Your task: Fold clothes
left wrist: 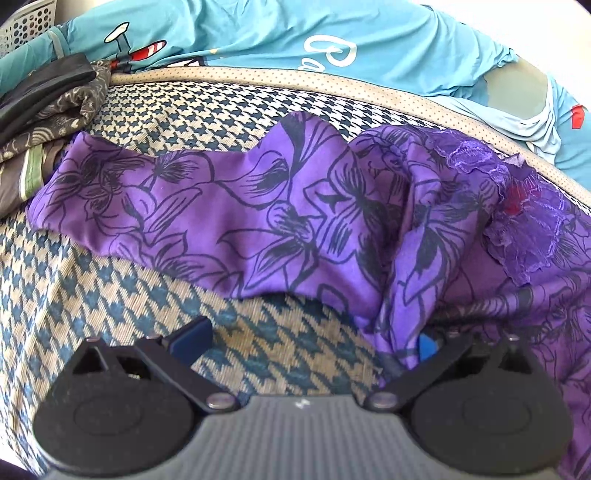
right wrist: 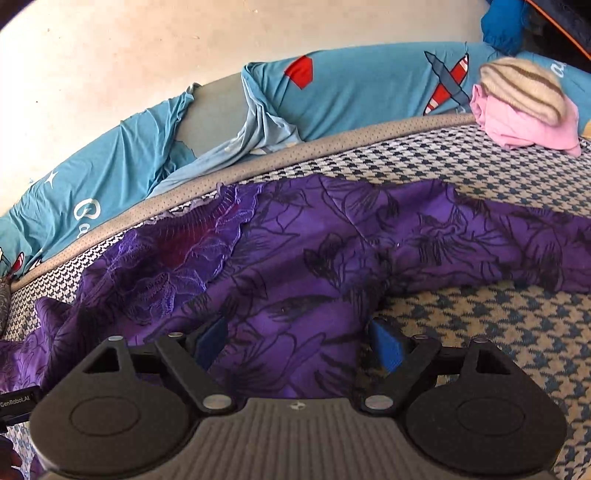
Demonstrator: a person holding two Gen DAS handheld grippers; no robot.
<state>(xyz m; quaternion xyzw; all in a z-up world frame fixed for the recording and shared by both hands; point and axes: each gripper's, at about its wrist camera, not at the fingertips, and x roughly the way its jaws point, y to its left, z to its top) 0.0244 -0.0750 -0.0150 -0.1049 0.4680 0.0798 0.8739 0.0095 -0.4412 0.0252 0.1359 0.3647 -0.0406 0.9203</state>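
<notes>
The purple floral garment [left wrist: 280,206] lies spread but rumpled across the houndstooth mattress [left wrist: 110,280], its lace-trimmed neckline [right wrist: 184,243] toward the far edge of the mattress and one sleeve trailing out to each side. Both tools sit low at the garment's near edge, probably so each can take a corner of the hem for a first fold. The left hand-held gripper [left wrist: 306,336] has its fingers spread wide, mostly over bare mattress, with only the right-hand finger under a fold of the garment; nothing is pinched. The right hand-held gripper [right wrist: 299,343] is also spread, its fingers straddling a bunch of the garment's cloth without closing on it. Beyond the garment, past the mattress's dotted piping, a blue printed sheet [left wrist: 258,33] is heaped up. To the left of the garment sits a dark patterned pile of clothes [left wrist: 48,107], touching the sleeve end; to the right, well apart, a pink cloth [right wrist: 524,122] under a striped knit piece [right wrist: 521,88]. The deep crease down the garment's middle likely needs smoothing first.
</notes>
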